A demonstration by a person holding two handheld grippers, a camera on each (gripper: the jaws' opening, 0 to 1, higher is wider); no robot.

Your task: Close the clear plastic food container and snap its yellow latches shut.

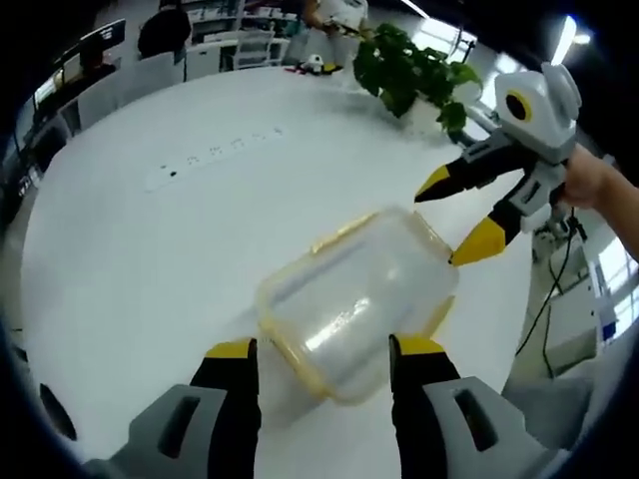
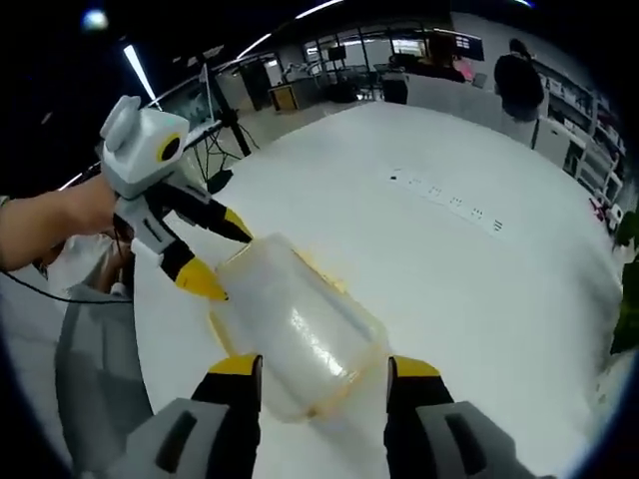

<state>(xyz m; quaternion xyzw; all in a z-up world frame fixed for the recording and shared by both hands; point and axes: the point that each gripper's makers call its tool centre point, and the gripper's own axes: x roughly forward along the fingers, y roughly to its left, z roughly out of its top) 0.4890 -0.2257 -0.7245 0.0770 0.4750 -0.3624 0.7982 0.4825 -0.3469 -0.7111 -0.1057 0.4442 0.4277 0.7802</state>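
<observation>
white and round, the table [image 1: 150, 249] spreads under an office of desks, monitors and a few people at its far side; a leafy green plant [image 1: 409, 68] stands at its far edge in the left gripper view, and a row of small dark marks [image 1: 215, 155] runs across its top.

the clear plastic food container [image 1: 354, 304] lies on the table near its edge, lid on, with yellow latches [image 1: 344, 232] along its rim. whether each latch is snapped down cannot be told.

in the left gripper view the left gripper [image 1: 321, 349] points at the container, its yellow-tipped jaws spread apart with the container's near end between them. the right gripper [image 1: 461, 215] comes in from the right, held by a hand [image 1: 589, 180], jaws parted, its lower tip touching or just beside the container's far corner.

in the right gripper view the right gripper [image 2: 324, 367] has its jaws wide on either side of the container [image 2: 295, 334]; the left gripper [image 2: 215, 254] enters from the left with parted tips at the container's other end.
</observation>
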